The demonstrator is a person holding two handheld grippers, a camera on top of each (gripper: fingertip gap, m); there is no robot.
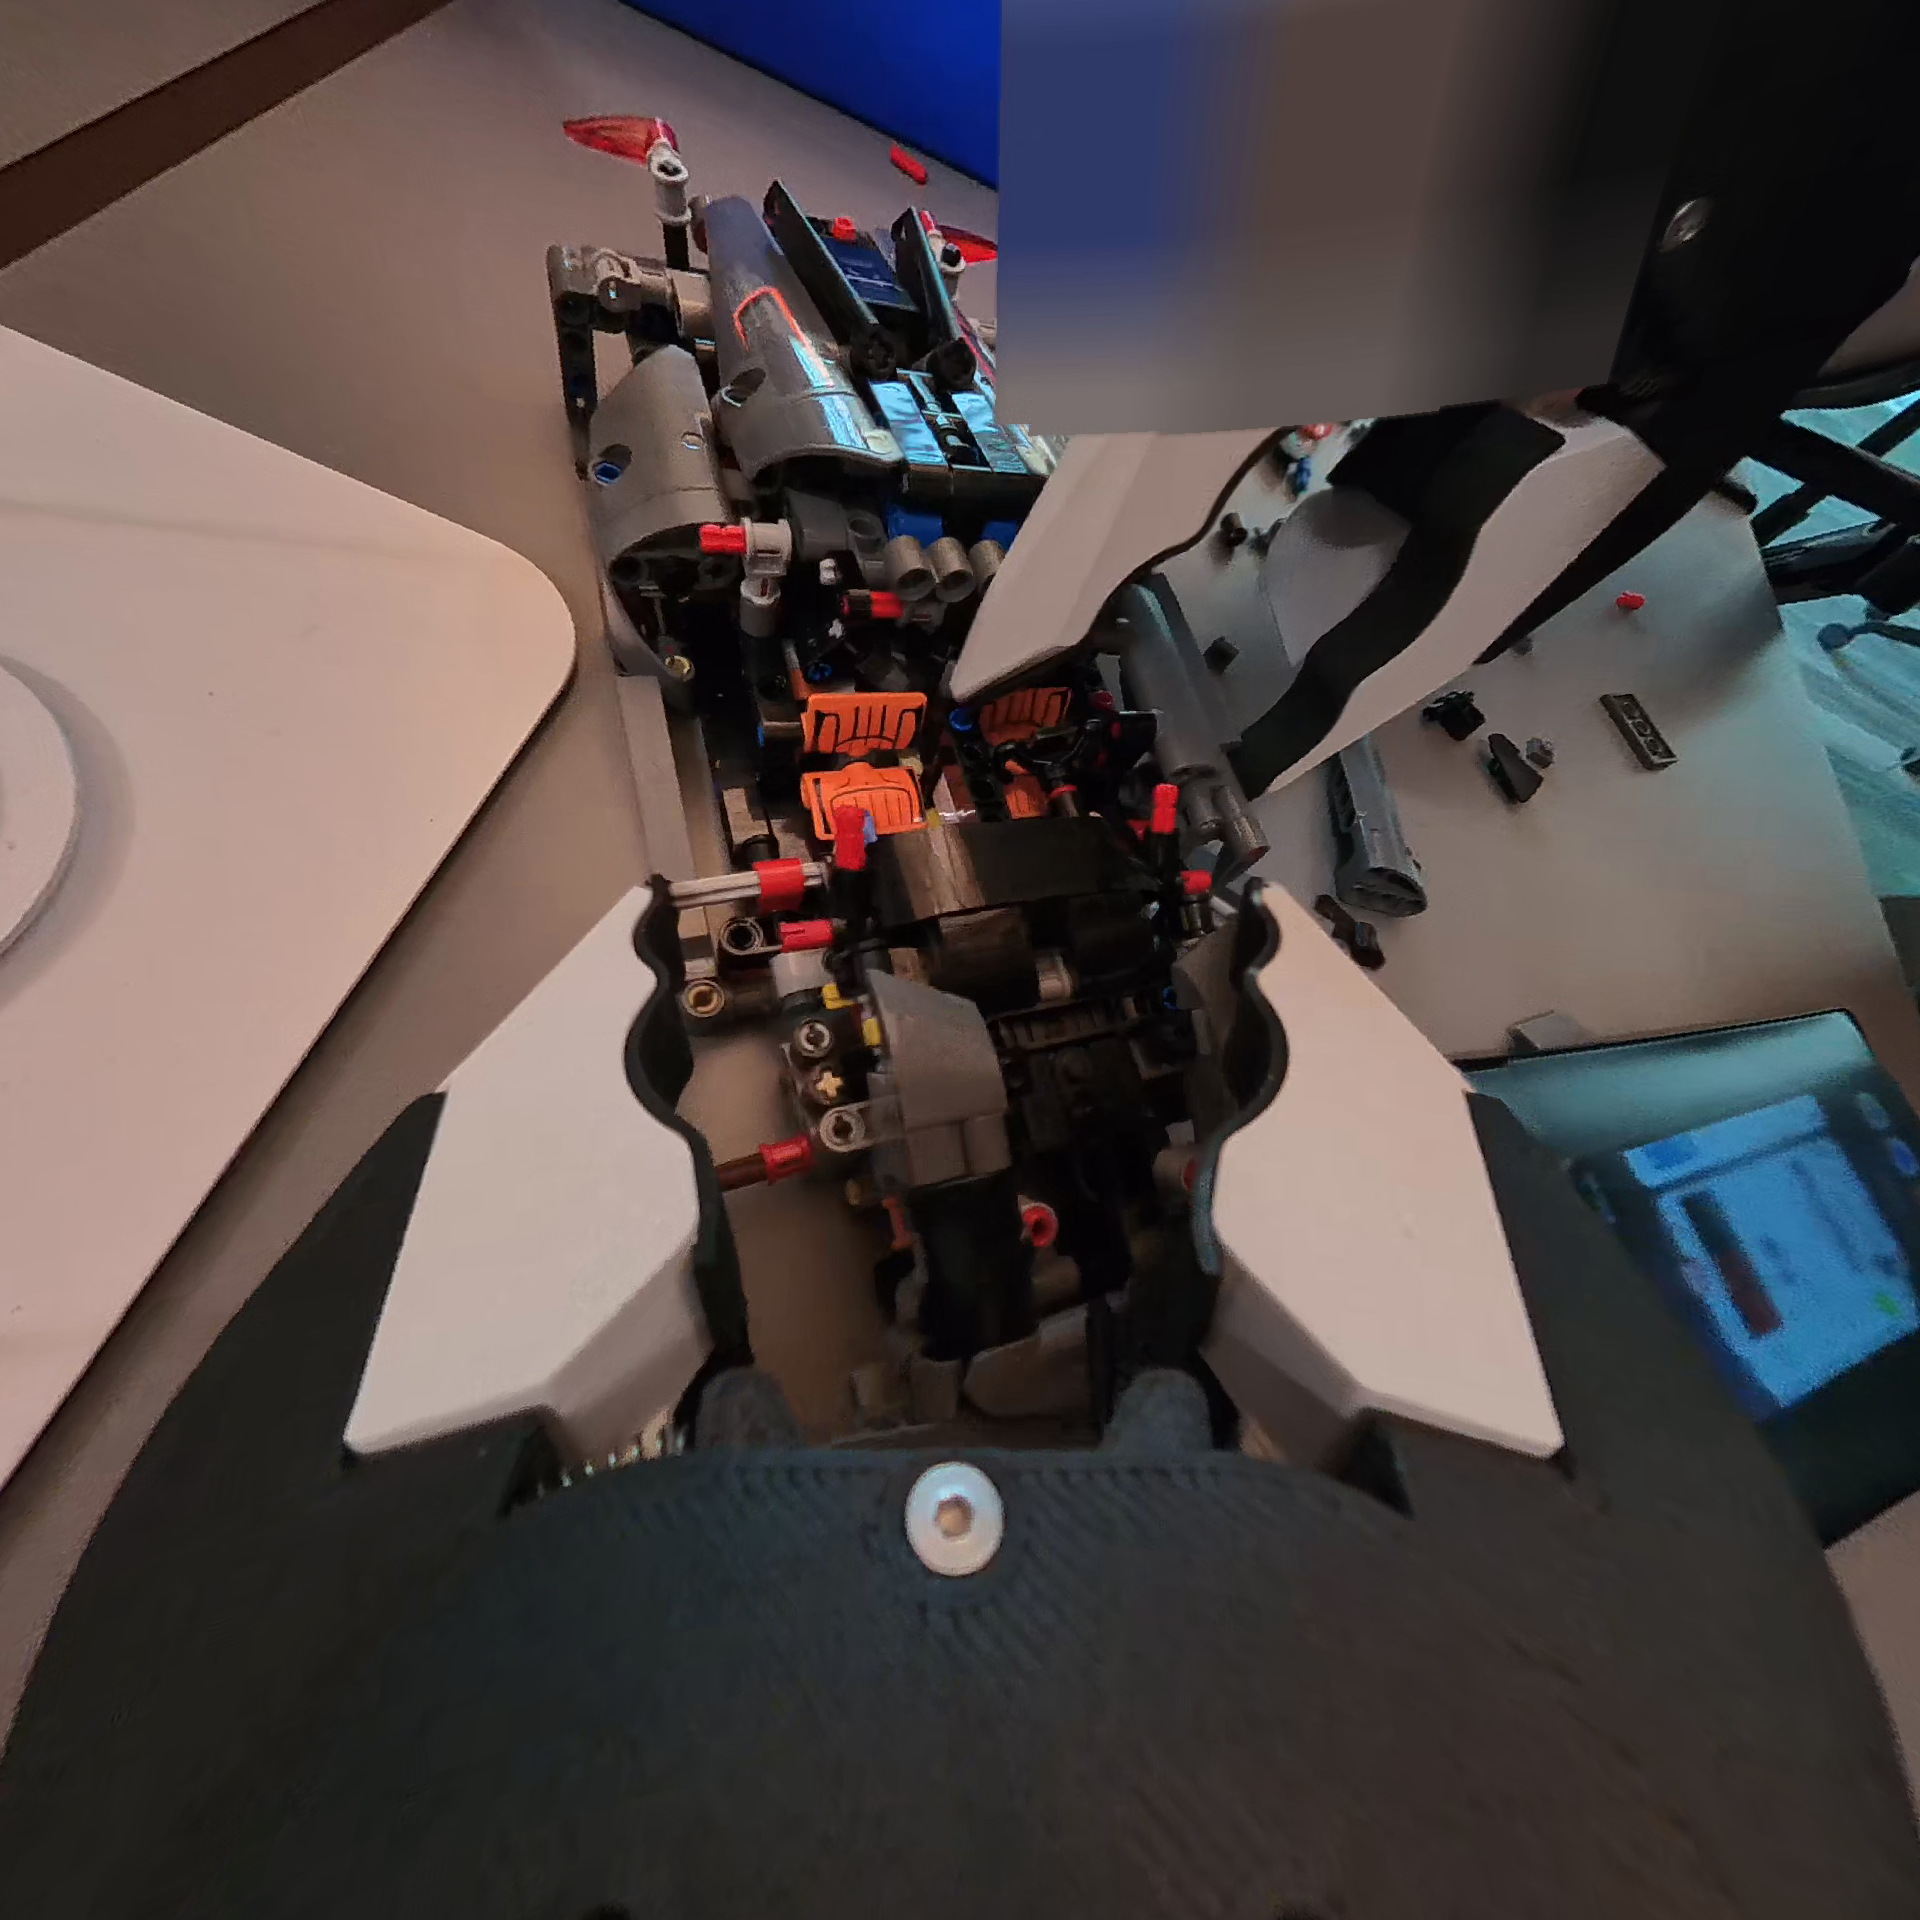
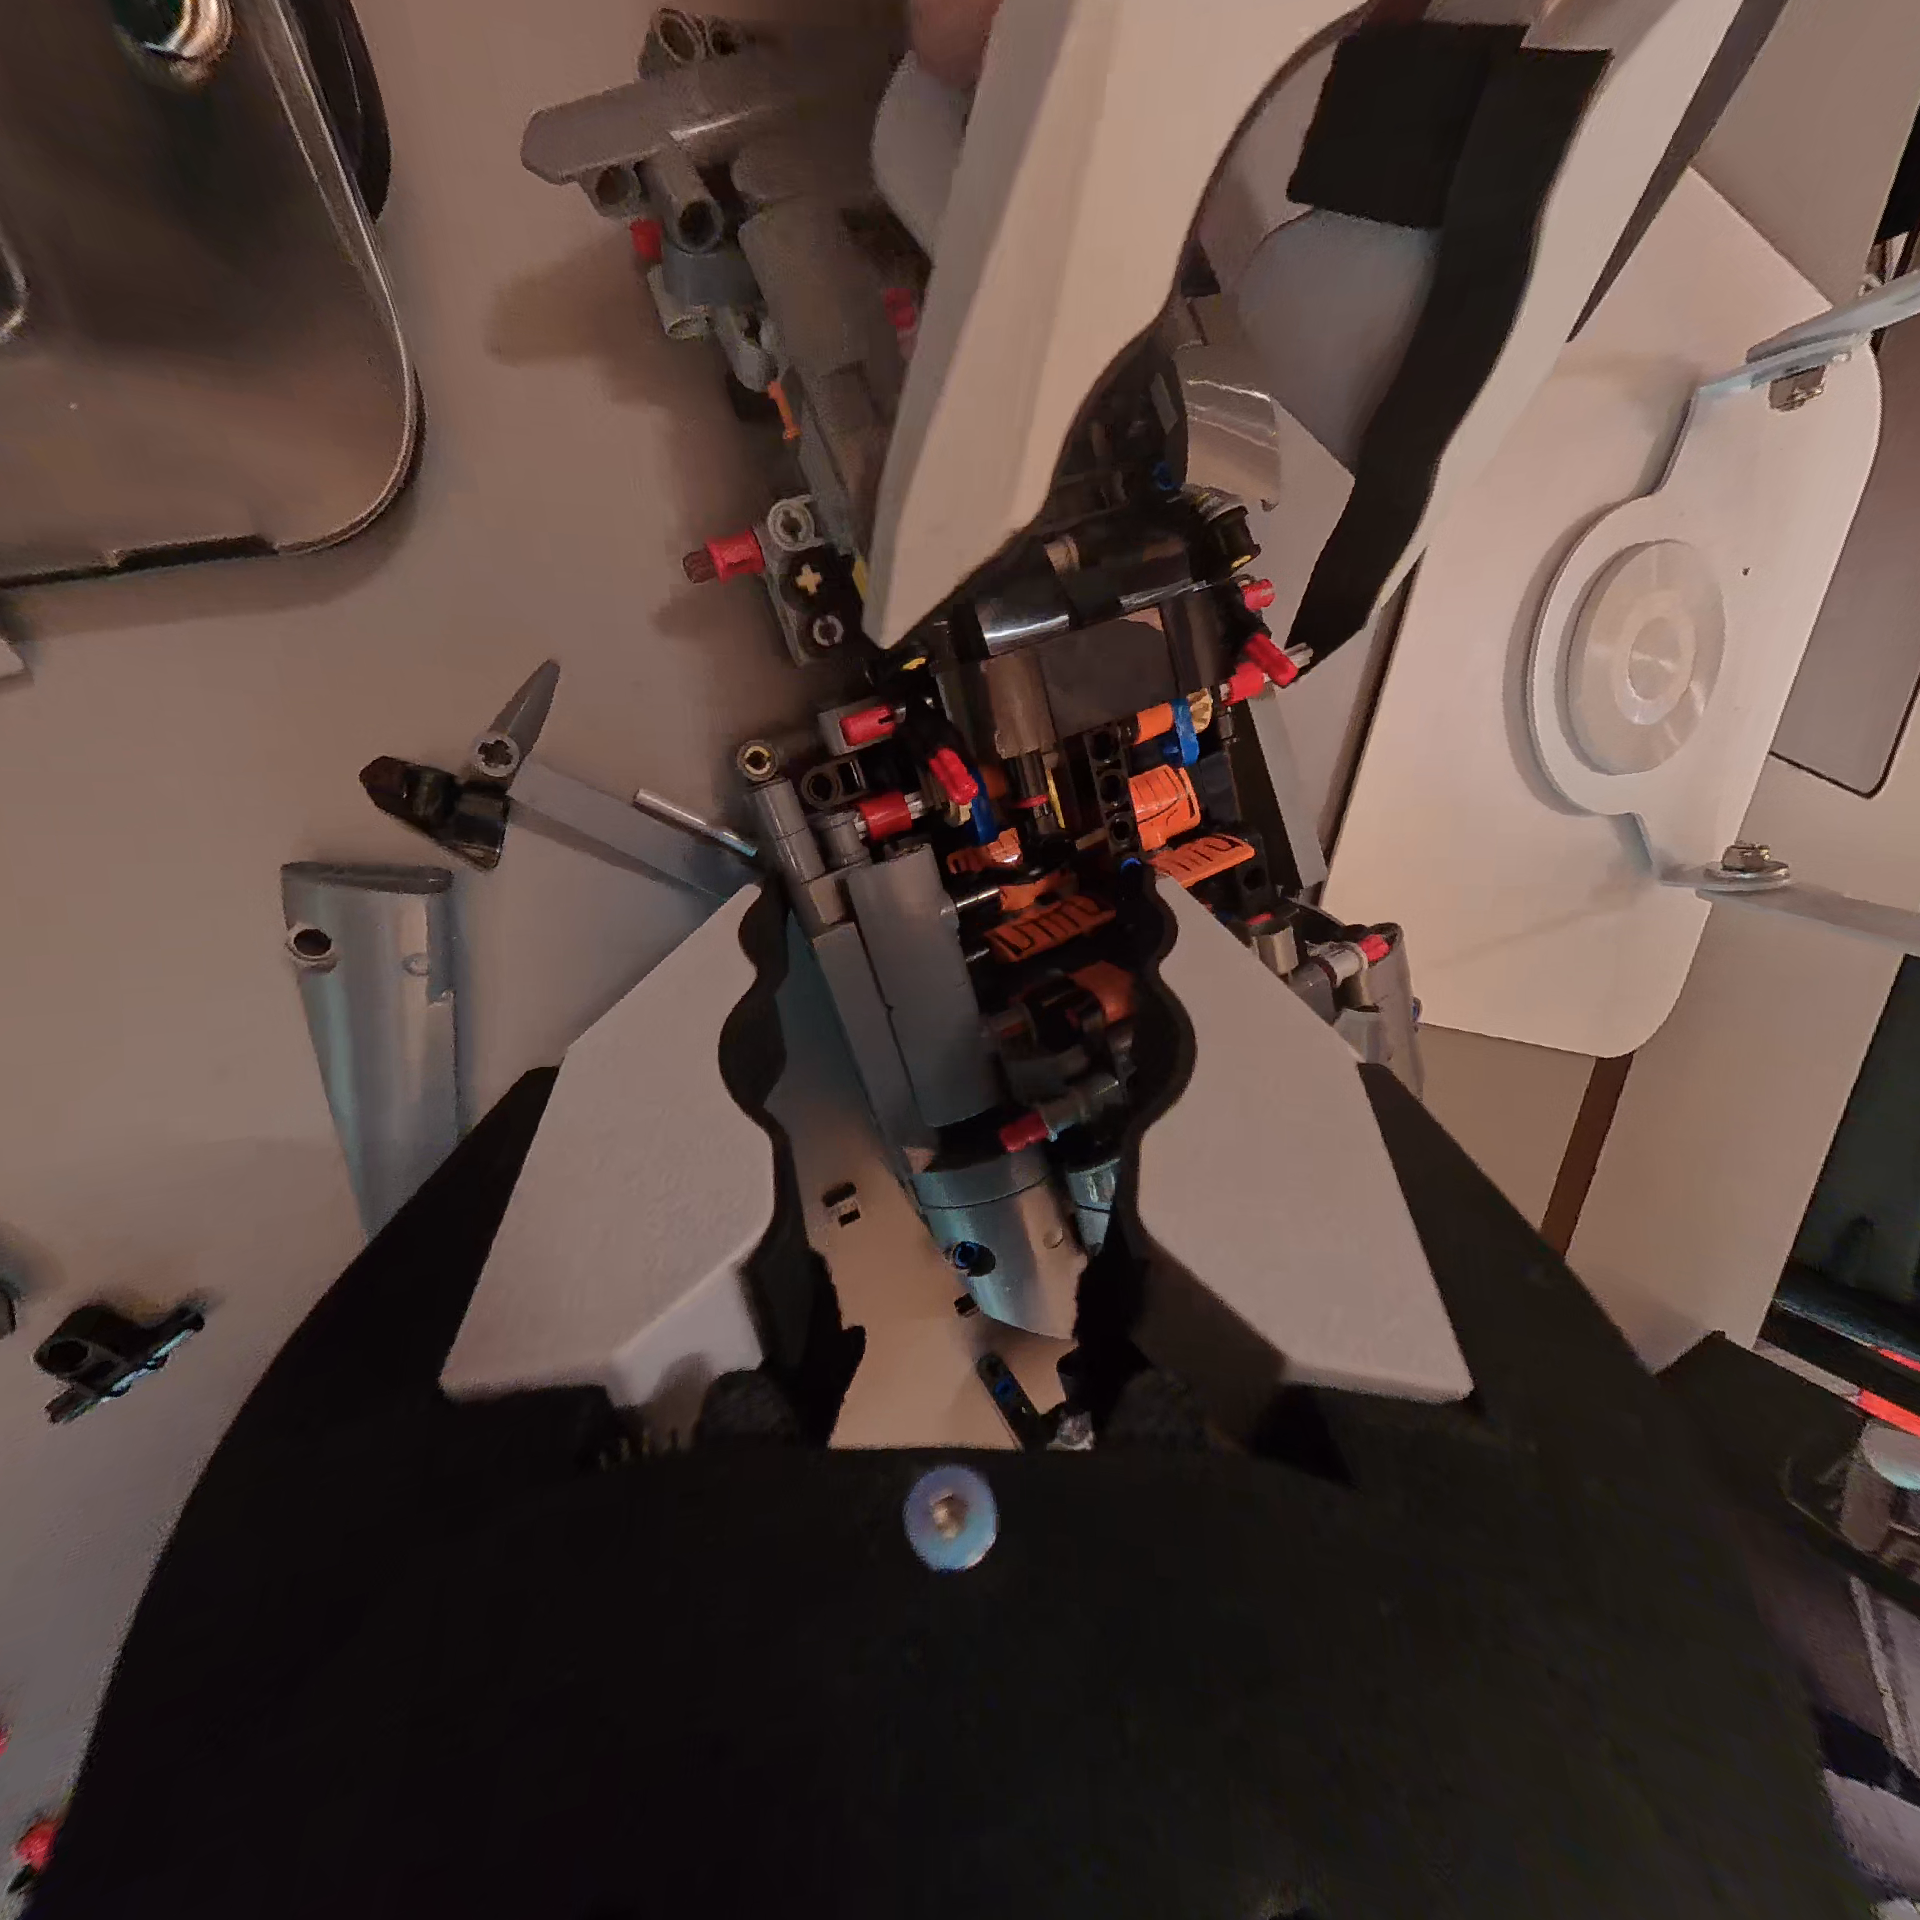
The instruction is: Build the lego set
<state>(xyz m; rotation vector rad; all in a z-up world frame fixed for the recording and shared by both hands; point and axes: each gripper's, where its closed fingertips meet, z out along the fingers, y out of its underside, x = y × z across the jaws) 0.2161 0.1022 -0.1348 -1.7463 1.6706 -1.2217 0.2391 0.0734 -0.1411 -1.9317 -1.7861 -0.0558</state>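
Observation:
A dark grey and black lego car model (image 1: 675, 457) with orange seats (image 1: 862, 722) lies lengthwise on the pale table. My left gripper (image 1: 951, 987) straddles its near end, both pads against the sides, shut on it. My right gripper (image 1: 1101, 727) comes down from the upper right onto the cockpit's right side. In the right wrist view my right gripper (image 2: 961, 935) closes on the model (image 2: 904, 987) at a grey side panel and the seats. My left gripper (image 2: 1091, 634) holds the far end there.
Loose parts lie around: a long grey panel (image 2: 364, 1018), a black connector (image 2: 104, 1351), a pointed grey-and-black piece (image 2: 457, 790), a grey beam (image 1: 1371, 831), red clear pieces (image 1: 623, 135). A white board (image 1: 260, 675) lies left, a lit tablet (image 1: 1766, 1247) right. Some 5 cm of space lies between my two pairs of fingers. About 5 cm separates my right fingertips from the pointed grey-and-black piece (image 2: 457, 790).

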